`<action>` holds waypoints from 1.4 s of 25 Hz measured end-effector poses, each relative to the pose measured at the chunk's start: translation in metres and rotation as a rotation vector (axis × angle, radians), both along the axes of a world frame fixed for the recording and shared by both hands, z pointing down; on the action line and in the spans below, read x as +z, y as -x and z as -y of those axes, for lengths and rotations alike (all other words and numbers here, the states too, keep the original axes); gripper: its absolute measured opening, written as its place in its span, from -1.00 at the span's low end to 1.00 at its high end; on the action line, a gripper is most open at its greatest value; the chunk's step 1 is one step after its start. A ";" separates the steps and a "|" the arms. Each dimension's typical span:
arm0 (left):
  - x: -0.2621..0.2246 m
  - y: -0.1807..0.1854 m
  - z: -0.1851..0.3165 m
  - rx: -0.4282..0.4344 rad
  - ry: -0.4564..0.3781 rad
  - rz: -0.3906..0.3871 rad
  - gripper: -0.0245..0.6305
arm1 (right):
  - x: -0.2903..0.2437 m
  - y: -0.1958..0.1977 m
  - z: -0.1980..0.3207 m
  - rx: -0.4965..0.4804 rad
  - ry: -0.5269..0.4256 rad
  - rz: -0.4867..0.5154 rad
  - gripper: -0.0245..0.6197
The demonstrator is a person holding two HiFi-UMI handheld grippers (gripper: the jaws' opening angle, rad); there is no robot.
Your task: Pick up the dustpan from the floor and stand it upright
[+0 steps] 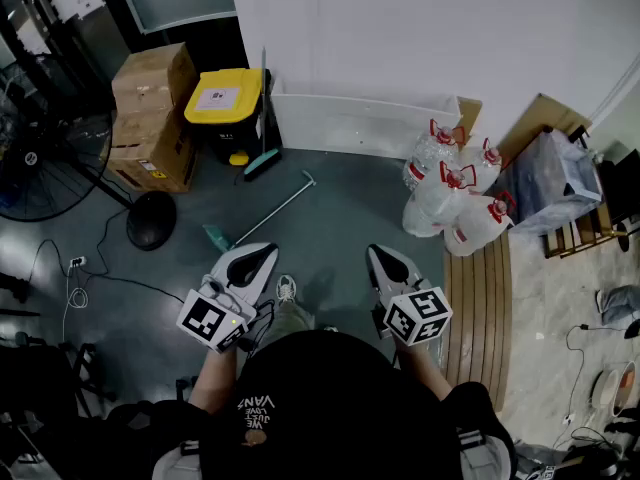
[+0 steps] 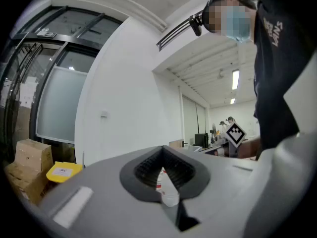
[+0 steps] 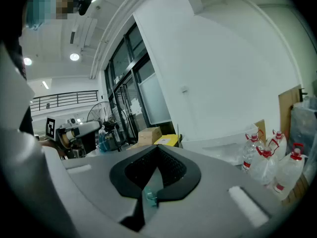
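Observation:
The dustpan [image 1: 268,209] lies flat on the grey floor in the head view. Its long silver handle runs up-right from a teal pan near my left gripper's tip. My left gripper [image 1: 256,259] is held above the floor just below the teal pan, apart from it, jaws shut and empty. My right gripper [image 1: 386,260] hovers to the right of it, also shut with nothing in it. In the left gripper view the shut jaws [image 2: 162,155] point level toward a white wall. The right gripper view shows its shut jaws [image 3: 157,155] aimed slightly down.
A teal broom [image 1: 262,156] leans by a yellow-lidded black bin [image 1: 228,103]. Cardboard boxes [image 1: 152,118] and a floor fan [image 1: 150,219] stand at the left. Several water jugs [image 1: 450,200] sit at the right beside wooden slats [image 1: 478,308]. A white trough [image 1: 360,123] lines the wall.

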State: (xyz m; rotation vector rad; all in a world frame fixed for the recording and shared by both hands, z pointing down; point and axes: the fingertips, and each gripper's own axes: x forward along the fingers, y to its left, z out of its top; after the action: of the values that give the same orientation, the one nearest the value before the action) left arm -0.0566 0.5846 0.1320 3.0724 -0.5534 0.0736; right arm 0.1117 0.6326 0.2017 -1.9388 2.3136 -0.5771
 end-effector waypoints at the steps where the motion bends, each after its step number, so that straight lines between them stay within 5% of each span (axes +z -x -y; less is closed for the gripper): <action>1: 0.002 -0.001 0.002 -0.003 0.002 -0.001 -0.77 | 0.001 -0.001 0.002 0.001 -0.002 -0.001 -0.92; 9: 0.016 0.001 0.032 -0.006 0.019 -0.021 -0.77 | 0.003 -0.004 0.029 0.019 -0.014 0.010 -0.92; 19: 0.033 0.024 0.151 0.031 0.005 -0.039 -0.77 | 0.007 0.001 0.128 0.127 -0.005 0.012 -0.91; 22: 0.034 0.028 0.187 0.081 -0.001 -0.036 -0.76 | 0.007 0.006 0.166 0.164 -0.007 -0.002 -0.64; 24: 0.038 0.034 0.212 0.093 0.004 -0.031 -0.76 | 0.008 0.010 0.191 0.185 -0.007 -0.011 -0.64; 26: 0.040 0.041 0.238 0.097 0.014 -0.038 -0.59 | 0.008 0.014 0.215 0.209 -0.010 -0.015 -0.50; 28: 0.039 0.047 0.261 0.114 0.022 -0.051 -0.44 | 0.007 0.018 0.237 0.232 -0.011 -0.017 -0.49; 35: 0.049 0.064 0.338 0.177 0.031 -0.006 -0.40 | 0.010 0.032 0.304 0.304 -0.004 -0.019 -0.43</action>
State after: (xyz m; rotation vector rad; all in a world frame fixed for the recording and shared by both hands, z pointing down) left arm -0.1203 0.2469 0.1809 3.0823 -0.2755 0.0745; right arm 0.0798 0.3282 0.2113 -2.2420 1.9683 -0.5248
